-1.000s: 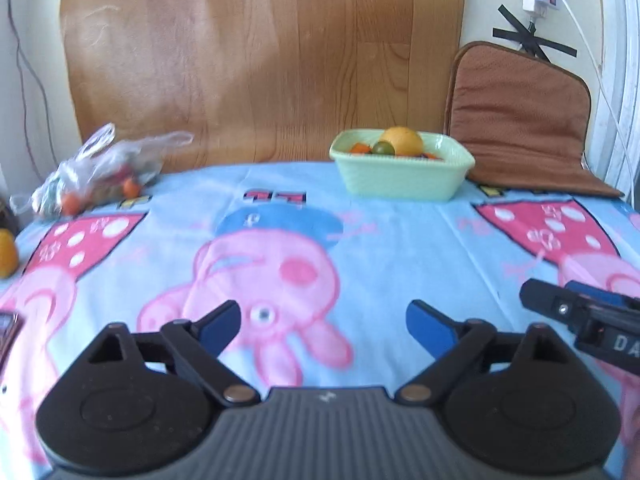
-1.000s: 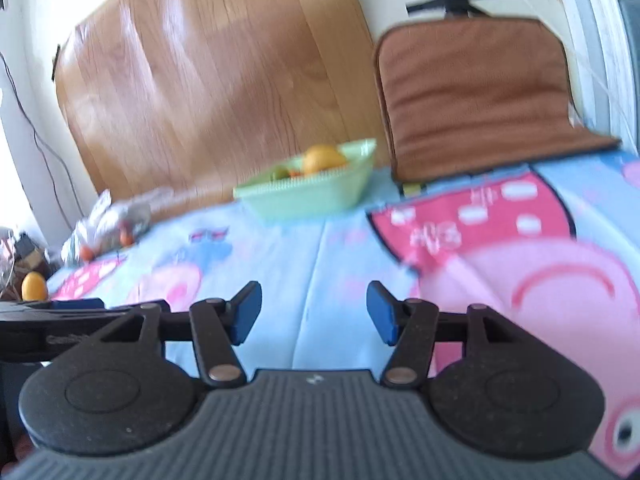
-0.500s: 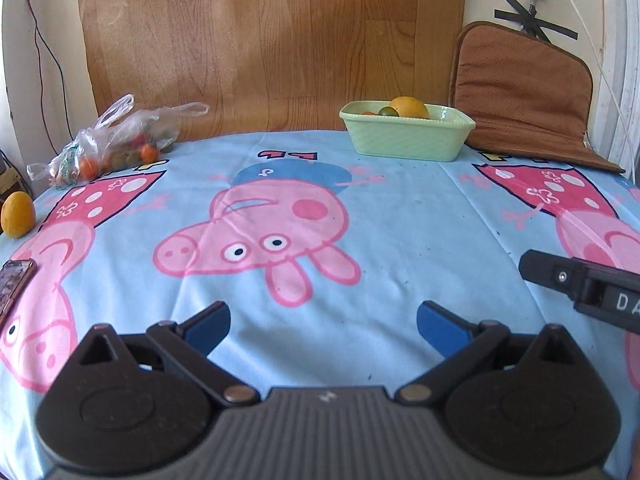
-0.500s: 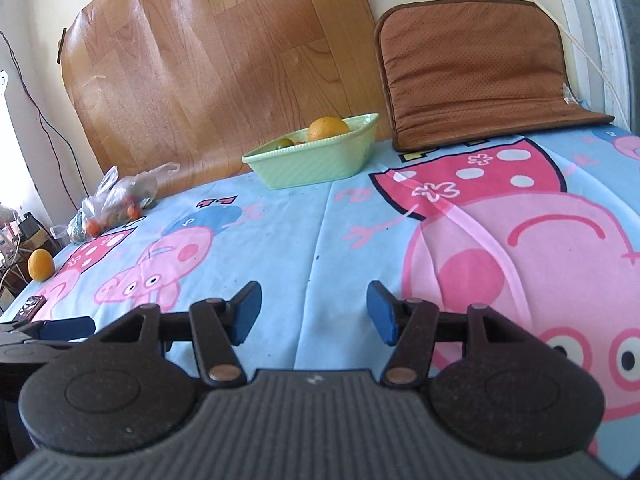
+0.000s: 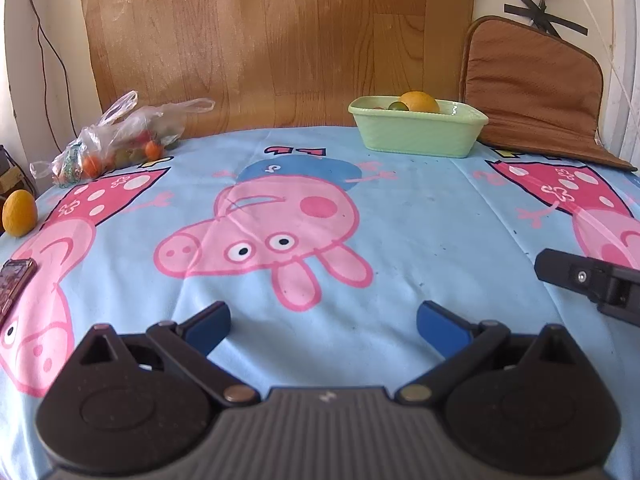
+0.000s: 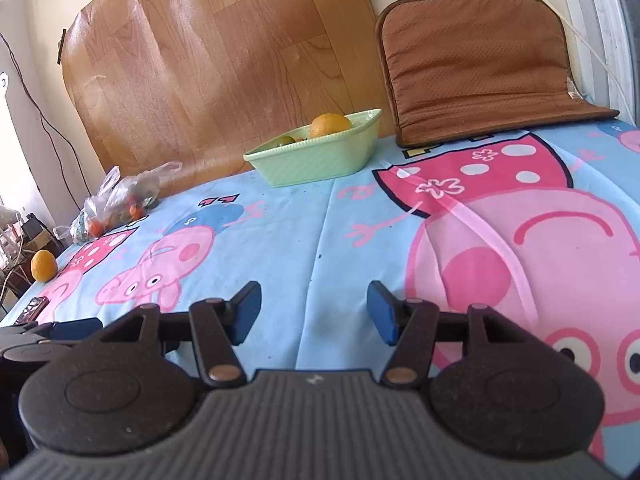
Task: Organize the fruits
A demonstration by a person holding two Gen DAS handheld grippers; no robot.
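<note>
Left gripper jaws spread as wide as they go, nothing between them; right gripper jaws partly apart, also empty. Both hover low over the cartoon-print cloth covering the surface, near its front edge and well short of the green bowl, which sits at the far side against the wooden board. The bowl already holds an orange and a small green fruit. Far to the bowl's left lies a clear plastic bag of small orange and green fruits; further left and nearer the cloth's edge, a loose yellow-orange fruit stands alone. Just right of the bowl, a brown cushion. Judged risks: the loose fruit sits close to the edge and looks round, so a glancing nudge could roll it off; the bag is limp, and pinching film alone could spill its contents. The left view shows a phone at the near-left edge clearly, where the right view gives only a sliver; the right view shows the bowl's rim from the side and more of the cloth to the bowl's right.
</note>
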